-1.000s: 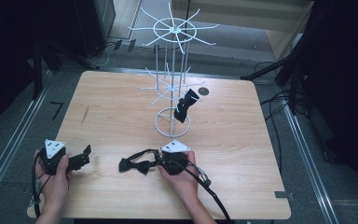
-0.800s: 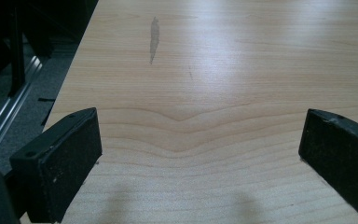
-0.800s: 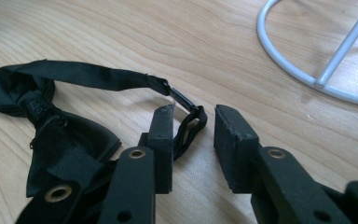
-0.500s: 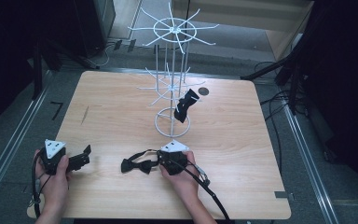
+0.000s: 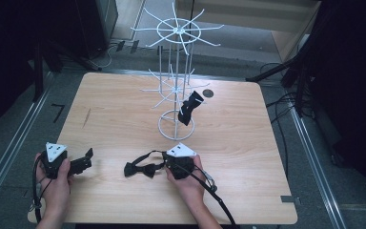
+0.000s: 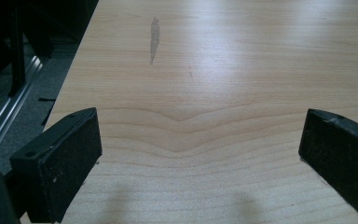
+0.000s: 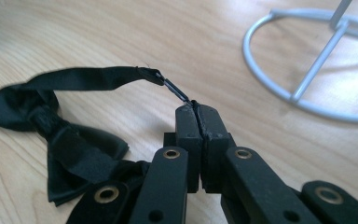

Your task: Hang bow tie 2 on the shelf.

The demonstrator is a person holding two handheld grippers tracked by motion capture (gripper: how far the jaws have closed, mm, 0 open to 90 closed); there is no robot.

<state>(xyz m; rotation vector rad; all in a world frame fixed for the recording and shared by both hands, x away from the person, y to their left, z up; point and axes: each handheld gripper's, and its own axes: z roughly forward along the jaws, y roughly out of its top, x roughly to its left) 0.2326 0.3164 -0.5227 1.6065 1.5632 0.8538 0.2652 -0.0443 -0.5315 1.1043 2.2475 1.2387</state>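
A white wire display rack (image 5: 176, 86) stands near the table's (image 5: 248, 181) far edge; a small dark disc (image 5: 208, 93), perhaps a grommet, lies beside it

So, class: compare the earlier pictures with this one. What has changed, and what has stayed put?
The right gripper has just been closing, and its fingers now pinch the clasp end of the strap of the bow tie lying on the table. Unchanged: the left gripper, open and empty; the white rack; the second bow tie hanging on it.
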